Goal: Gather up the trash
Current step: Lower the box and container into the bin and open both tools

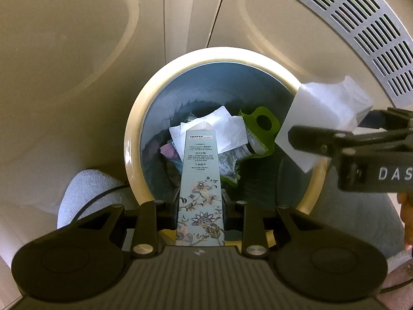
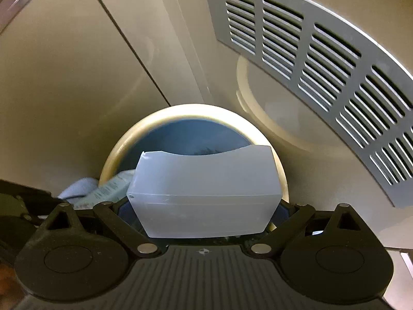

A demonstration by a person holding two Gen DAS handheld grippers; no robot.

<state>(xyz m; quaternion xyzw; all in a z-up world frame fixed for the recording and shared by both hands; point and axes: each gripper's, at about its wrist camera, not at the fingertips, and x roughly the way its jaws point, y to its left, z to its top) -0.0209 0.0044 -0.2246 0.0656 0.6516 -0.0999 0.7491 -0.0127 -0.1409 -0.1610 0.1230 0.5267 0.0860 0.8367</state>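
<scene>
The step in hand looked like the drop: both grippers hung over the round trash bin (image 1: 134,139) on the floor, each with a piece of trash. The left gripper (image 1: 200,206) pointed straight down into the bin's mouth, its jaws narrowly set and clamped on a tall floral carton (image 1: 200,180) whose far end reached down toward the litter already inside: crumpled white paper (image 1: 227,126) and a green wrapper (image 1: 260,129). The right gripper (image 2: 206,206) held a translucent white plastic box (image 2: 206,188) between widely spread jaws, over the bin's right rim.

The next move probably called for opening the left jaws so the carton fell clear, then carrying the box further over the opening before release, since part of it lay outside the rim.

Only the left wrist view showed the bin's contents and the right gripper from the side; the right wrist view had the box blocking most of the opening, but showed the slatted vent panel (image 2: 322,72) more fully.
</scene>
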